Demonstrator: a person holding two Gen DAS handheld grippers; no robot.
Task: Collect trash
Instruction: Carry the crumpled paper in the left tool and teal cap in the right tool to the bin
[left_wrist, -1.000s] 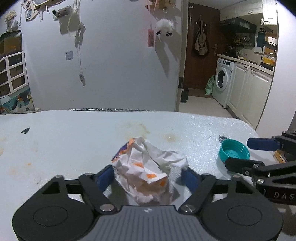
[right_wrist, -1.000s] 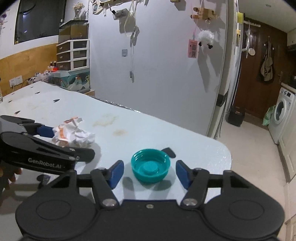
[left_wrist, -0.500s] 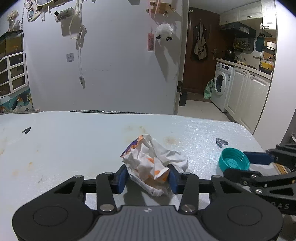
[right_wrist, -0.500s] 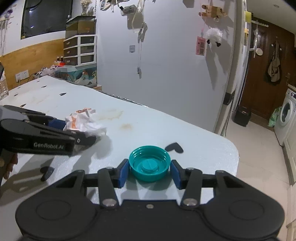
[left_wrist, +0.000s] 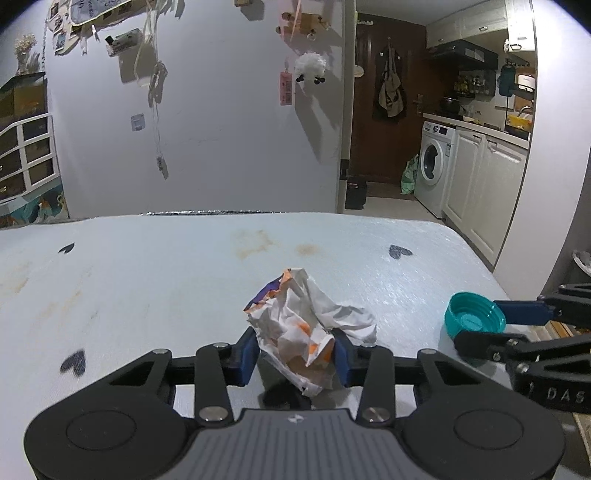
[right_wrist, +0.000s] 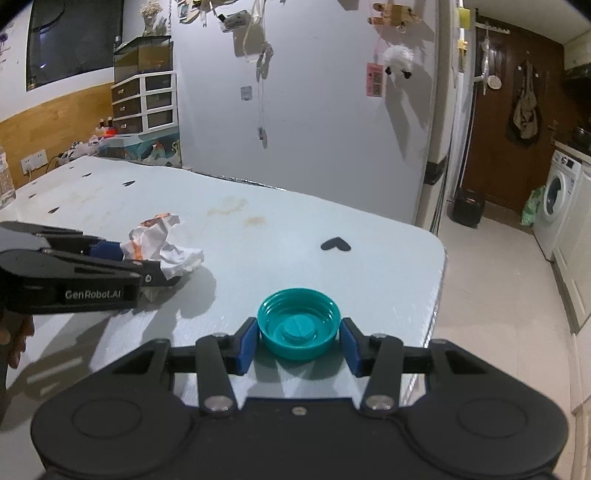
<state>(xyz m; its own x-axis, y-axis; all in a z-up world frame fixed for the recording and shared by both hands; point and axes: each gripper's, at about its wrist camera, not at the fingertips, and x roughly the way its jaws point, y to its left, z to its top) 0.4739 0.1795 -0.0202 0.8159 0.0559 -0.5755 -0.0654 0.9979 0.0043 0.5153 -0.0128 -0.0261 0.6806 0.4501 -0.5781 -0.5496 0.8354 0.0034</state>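
Observation:
A crumpled white and orange paper wrapper (left_wrist: 306, 325) sits between the blue pads of my left gripper (left_wrist: 295, 354), whose jaws are closing and press on both its sides. The same wrapper (right_wrist: 159, 240) and left gripper (right_wrist: 136, 262) show at the left of the right wrist view. My right gripper (right_wrist: 297, 345) is shut on a teal bottle cap (right_wrist: 298, 328), open side up, just above the pale blue table (right_wrist: 332, 273). From the left wrist view the cap (left_wrist: 472, 319) appears tilted in the right gripper (left_wrist: 476, 323) at the far right.
Dark heart marks (left_wrist: 399, 252) and brown stains (left_wrist: 255, 243) dot the table (left_wrist: 147, 280). Its rounded right edge (right_wrist: 441, 280) drops to a tiled floor. A white wall stands behind; a washing machine (left_wrist: 432, 166) is far right. A hand (right_wrist: 14, 343) holds the left gripper.
Both grippers' jaws closed, the left onto the wrapper and the right onto the teal cap. Both then drew back across the table with what they hold.

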